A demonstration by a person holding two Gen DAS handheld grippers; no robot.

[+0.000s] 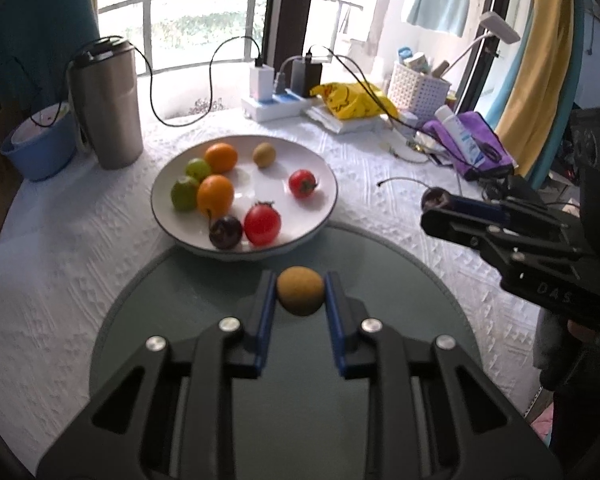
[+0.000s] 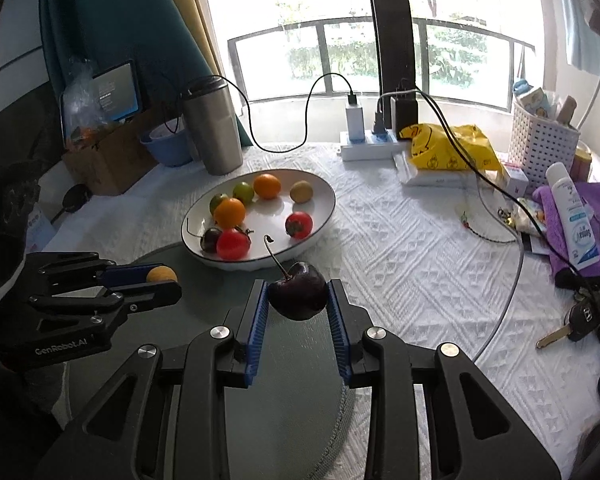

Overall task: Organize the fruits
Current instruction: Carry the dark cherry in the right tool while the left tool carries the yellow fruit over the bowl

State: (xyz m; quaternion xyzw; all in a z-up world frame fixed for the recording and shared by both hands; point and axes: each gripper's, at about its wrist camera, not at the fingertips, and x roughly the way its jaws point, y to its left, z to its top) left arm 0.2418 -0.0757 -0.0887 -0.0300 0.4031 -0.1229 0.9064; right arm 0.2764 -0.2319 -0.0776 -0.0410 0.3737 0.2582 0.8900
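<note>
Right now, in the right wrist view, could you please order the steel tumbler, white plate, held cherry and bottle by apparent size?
1. White plate
2. Steel tumbler
3. Bottle and held cherry: these look alike, and the cherry's nearness to the camera inflates it.

Left tongs (image 1: 301, 294) clamped, right tongs (image 2: 298, 296) clamped, both angled downward

A brown kiwi (image 1: 300, 290) and dark cherry (image 2: 298, 296) hang clamped near the fruit-filled white bowl (image 1: 324, 208).

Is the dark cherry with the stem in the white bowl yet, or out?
Out: the cherry is clamped in the right hand-held gripper, short of the bowl.
</note>
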